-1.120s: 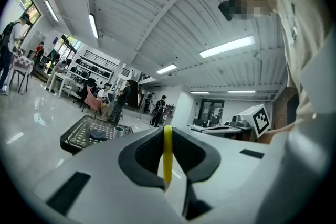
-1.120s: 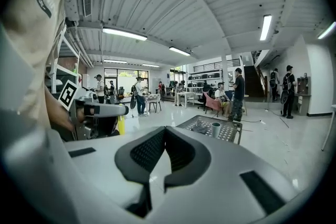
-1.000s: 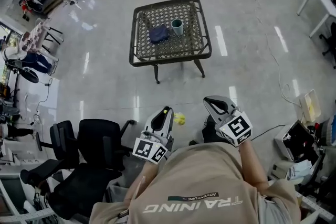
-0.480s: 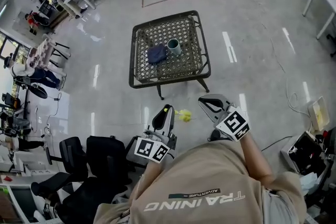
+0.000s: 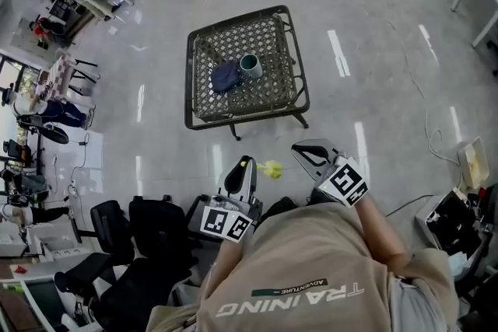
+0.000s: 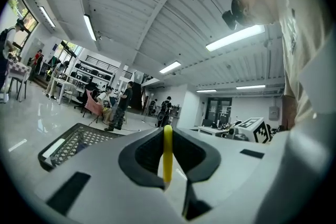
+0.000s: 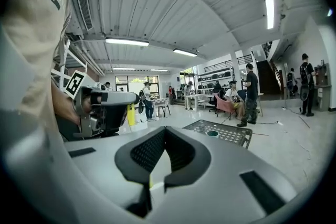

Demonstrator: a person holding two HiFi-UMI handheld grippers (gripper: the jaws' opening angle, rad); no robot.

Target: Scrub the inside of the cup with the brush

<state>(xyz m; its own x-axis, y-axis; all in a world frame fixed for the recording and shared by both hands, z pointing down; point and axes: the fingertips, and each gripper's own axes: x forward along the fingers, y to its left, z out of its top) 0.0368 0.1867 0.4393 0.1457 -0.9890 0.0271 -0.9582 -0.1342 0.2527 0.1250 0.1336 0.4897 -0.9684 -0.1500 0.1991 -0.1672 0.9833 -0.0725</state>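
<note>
Jaws of your left gripper (image 5: 243,166) pinched the yellow brush (image 5: 271,169) by its handle, while your right gripper (image 5: 302,151), near it, was closed on nothing. Farther off, the cup (image 5: 250,66) stood upright on the table (image 5: 272,93), just beside a dark cloth (image 5: 226,77).

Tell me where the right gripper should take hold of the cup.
Probably the outer wall of the cup, from its right in the head view: it stands upright, mouth up, and the dark blue cloth lies close on its left.
</note>
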